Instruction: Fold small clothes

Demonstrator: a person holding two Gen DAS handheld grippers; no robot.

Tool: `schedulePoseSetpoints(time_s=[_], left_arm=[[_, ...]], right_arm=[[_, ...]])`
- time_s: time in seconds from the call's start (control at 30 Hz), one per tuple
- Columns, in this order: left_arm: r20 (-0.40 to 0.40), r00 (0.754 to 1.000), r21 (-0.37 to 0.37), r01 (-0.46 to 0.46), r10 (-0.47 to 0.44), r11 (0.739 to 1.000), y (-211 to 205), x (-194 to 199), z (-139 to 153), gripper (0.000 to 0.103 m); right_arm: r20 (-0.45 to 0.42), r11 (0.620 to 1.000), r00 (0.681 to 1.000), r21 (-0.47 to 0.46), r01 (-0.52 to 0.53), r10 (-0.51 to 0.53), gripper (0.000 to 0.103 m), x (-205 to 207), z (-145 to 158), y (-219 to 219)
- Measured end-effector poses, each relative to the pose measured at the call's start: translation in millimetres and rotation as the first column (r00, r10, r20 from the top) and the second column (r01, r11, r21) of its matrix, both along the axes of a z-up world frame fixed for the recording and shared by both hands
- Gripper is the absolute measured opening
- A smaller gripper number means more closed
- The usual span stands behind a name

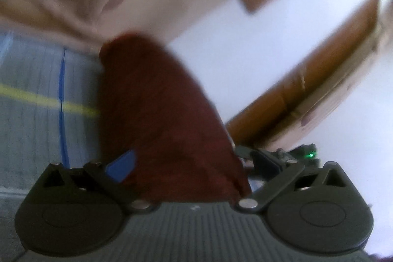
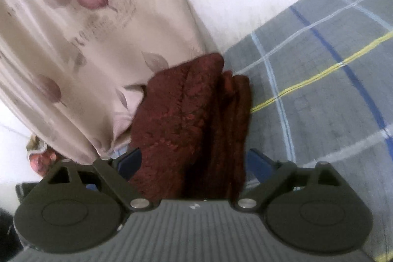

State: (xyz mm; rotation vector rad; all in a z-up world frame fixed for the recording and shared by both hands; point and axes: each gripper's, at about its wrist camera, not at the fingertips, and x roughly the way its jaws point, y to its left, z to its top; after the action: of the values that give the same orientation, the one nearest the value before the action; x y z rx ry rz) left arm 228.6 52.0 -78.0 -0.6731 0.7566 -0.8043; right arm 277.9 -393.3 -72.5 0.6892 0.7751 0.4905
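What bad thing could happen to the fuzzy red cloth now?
The dark red fuzzy cloth is bunched in thick layers in the right hand-held gripper, so a layer might slip out. The left hand-held gripper grips it too; uneven pulling could undo the fold onto the grey checked fabric.

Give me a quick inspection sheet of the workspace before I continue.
Surface: grey checked cloth with blue, white and yellow lines.
Job's things: dark red garment, bunched in folds, held in both grippers.
Clutter: beige leaf-print fabric beside the garment.
Grippers: left gripper and right gripper each shut on the garment.
Cables: nothing seen.
Surroundings: wooden frame against a white wall; left view blurred.
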Motion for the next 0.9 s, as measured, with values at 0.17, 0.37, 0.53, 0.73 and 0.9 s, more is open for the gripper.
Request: schedulePoseSetpoints(time_s=[0.17,0.37,0.53,0.73,0.9], left_arm=[[-0.014,0.999,0.004,0.029,-0.029,1.000,5,35,-23,0.103],[-0.094,0.986,-0.106,0.129,-0.139,0.986,3,82,-48,0.103],[-0.069,0.980,-0.067,0.183,-0.188,0.981,-16,99,-45,0.103],[0.003,0.992,0.115,0.127,-0.129,0.985,-34,73,-34,0.091],[0.074,0.993,0.148,0.083,-0.094,0.986,-31,30,-1,0.073]], right_arm=[[-0.076,0.996,0.993,-0.030,-0.088,0.085,0.092,33,-21,19],[-0.107,0.987,0.982,0.058,-0.147,0.153,0.092,48,-43,18],[-0.091,0.973,0.976,0.136,-0.185,0.198,0.095,71,-49,21],[-0.058,0.974,0.976,0.099,-0.204,0.210,0.069,69,-50,48],[0.022,0.988,0.989,0.031,-0.149,0.149,0.057,44,-28,58]])
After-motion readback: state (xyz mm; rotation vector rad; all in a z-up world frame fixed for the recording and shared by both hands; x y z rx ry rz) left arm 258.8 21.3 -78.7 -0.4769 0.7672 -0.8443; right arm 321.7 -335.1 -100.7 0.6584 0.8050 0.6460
